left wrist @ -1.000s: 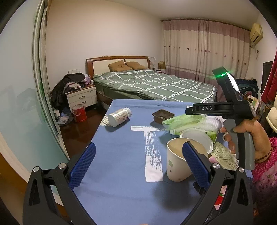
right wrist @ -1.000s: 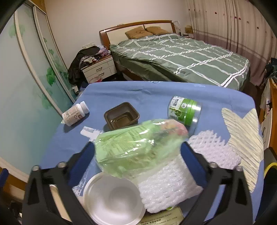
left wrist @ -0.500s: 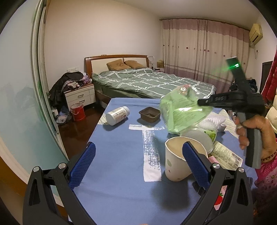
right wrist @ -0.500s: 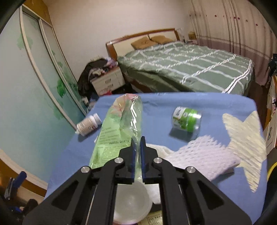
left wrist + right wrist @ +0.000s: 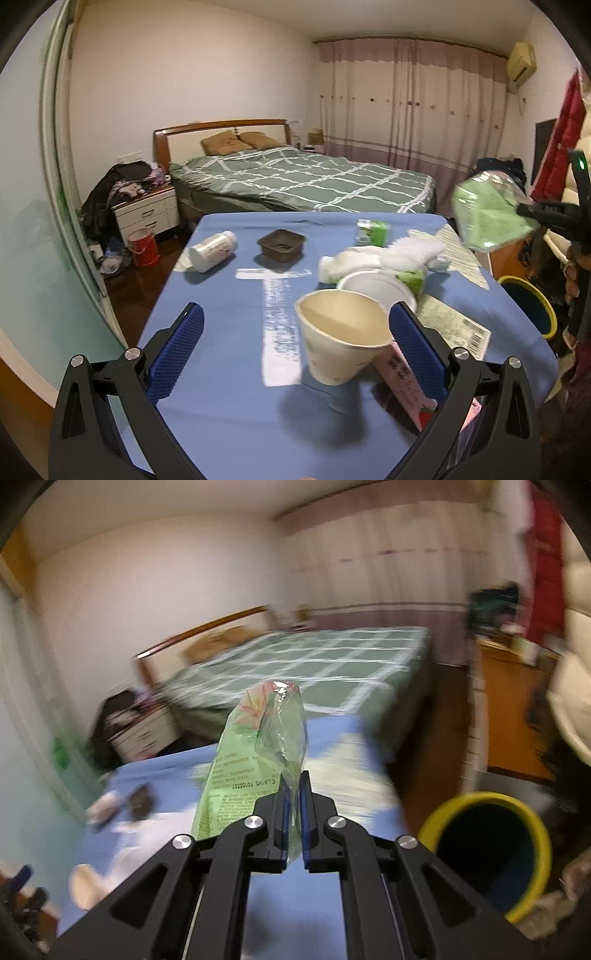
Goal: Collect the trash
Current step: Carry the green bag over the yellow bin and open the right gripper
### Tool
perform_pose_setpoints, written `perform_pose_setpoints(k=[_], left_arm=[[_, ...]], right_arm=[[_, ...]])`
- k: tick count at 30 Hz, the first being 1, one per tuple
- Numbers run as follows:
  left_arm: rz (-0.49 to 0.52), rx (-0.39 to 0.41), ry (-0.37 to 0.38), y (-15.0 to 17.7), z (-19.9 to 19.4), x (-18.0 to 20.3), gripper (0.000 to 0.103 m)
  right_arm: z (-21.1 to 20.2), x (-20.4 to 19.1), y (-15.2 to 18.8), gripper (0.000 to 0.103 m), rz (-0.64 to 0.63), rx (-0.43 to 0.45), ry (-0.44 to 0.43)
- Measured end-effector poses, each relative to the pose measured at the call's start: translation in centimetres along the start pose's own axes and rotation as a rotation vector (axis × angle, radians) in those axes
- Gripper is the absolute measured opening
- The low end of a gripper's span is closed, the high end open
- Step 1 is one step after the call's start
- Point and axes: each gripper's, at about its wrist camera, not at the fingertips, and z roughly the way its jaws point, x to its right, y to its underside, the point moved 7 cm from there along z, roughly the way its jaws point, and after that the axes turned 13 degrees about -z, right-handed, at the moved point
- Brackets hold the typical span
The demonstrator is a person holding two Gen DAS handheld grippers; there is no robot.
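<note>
The right gripper (image 5: 293, 805) is clenched on a thin, crinkly green plastic bag (image 5: 255, 760), printed and partly clear, standing up at the centre of its frame. A second ago that bag lay on the desk (image 5: 221, 369) among white foam netting (image 5: 388, 254); now it hangs at the right edge of the left view, off the blue cloth, above a round yellow-rimmed bin (image 5: 491, 849). The left gripper (image 5: 295, 339) stands released around a squashed paper cup (image 5: 340, 339).
</note>
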Motion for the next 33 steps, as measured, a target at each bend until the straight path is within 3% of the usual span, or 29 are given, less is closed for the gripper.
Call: perform_pose_setpoints(k=[4,7,14,16,20,33], left_arm=[[0.022,-0.029,0.036,0.8,0.3,2.2,0.099],[0.037,-0.058,0.057,1.6,0.7,3.8,0.099],[0.102,-0.123,0.111,4.0,0.7,7.7,0.099],[0.117,-0.139,0.118,4.6,0.6,8.6,0.099],[0.115,-0.165,0.134,5.2,0.5,9.6,0.099],[0.110,-0.301,0.129,8.6,2.3,10.4,0.099]], right_arm=[[-1.3,9.6,3.8,0.006,0.108,-0.050,0.212],[-1.3,14.4,7.3,0.006,0.164,-0.113,0.316],[0.8,20.4,13.1,0.010,0.247,-0.230,0.416],[1.5,20.6,14.1,0.014,0.263,-0.255,0.421],[2.7,20.9,14.6,0.048,0.302,-0.271,0.427],[1.3,19.3,13.0,0.057,0.276,-0.203,0.400]])
